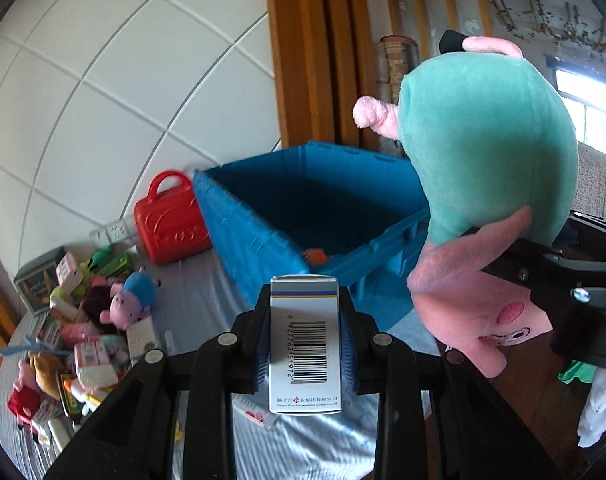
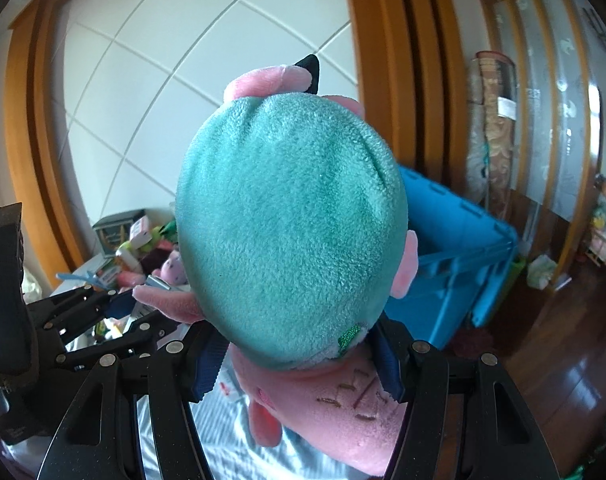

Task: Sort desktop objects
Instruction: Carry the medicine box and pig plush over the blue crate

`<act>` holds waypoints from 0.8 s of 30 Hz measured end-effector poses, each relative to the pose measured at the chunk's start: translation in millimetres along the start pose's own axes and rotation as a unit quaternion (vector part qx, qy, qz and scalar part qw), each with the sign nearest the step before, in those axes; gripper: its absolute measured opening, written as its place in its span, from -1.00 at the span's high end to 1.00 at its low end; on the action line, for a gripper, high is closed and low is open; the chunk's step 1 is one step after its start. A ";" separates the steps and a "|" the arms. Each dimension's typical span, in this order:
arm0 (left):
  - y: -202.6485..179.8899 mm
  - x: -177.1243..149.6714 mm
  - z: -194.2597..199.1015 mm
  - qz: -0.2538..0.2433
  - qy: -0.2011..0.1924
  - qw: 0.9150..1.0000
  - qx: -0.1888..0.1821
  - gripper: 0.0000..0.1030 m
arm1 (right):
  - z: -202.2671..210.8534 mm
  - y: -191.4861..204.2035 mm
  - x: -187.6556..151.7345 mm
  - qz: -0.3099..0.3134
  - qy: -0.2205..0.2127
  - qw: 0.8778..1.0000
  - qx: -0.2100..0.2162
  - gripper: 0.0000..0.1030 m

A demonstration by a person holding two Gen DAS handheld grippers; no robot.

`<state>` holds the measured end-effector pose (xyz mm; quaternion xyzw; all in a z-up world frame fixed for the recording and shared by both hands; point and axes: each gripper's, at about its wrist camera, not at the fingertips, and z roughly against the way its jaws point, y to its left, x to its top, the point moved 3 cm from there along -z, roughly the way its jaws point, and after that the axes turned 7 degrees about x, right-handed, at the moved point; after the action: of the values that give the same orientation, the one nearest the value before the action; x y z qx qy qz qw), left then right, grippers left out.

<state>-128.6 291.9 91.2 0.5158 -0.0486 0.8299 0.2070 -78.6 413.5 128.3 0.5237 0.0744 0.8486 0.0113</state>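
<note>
My left gripper (image 1: pixel 305 312) is shut on a white medicine box (image 1: pixel 305 352) with a barcode, held upright between its blue pads. Just beyond it stands an open blue plastic bin (image 1: pixel 263 232) with a small orange thing (image 1: pixel 317 257) inside. My right gripper (image 2: pixel 299 360) is shut on a pink pig plush in a teal dress (image 2: pixel 291 220), gripped at the neck with its head hanging toward the camera. In the left wrist view the plush (image 1: pixel 487 152) hangs at the right, beside the bin. In the right wrist view the left gripper (image 2: pixel 119 304) shows at the left, and the bin (image 2: pixel 455 264) lies behind the plush.
A red toy case (image 1: pixel 169 220) stands against the bin's left side. A pile of small plush toys, boxes and bottles (image 1: pixel 83 332) covers the left of the grey striped tablecloth (image 1: pixel 199 300). White panelled wall and wooden frame (image 1: pixel 303 60) behind; dark wood floor (image 2: pixel 563 360) at right.
</note>
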 end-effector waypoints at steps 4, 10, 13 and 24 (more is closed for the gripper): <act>-16.0 19.1 -6.5 -0.006 -0.011 1.000 -0.007 0.44 | 2.3 -11.2 9.4 -0.002 -0.009 1.000 -0.010 -0.23; -25.8 43.0 -32.6 -0.009 -0.019 1.000 -0.019 0.44 | -10.3 -37.1 28.2 -0.005 -0.016 1.000 -0.025 -0.23; -26.2 57.1 -47.6 -0.012 -0.021 0.999 -0.024 0.44 | -22.4 -48.5 43.9 -0.008 -0.024 0.999 -0.032 -0.23; -31.5 104.0 -96.3 -0.008 -0.029 0.999 -0.025 0.44 | -61.9 -81.2 93.6 0.003 -0.040 0.998 -0.045 -0.22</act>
<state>-236.5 379.4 133.6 0.5350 -0.0709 0.8112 0.2252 -180.8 495.7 172.9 0.5565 0.0341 0.8294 0.0357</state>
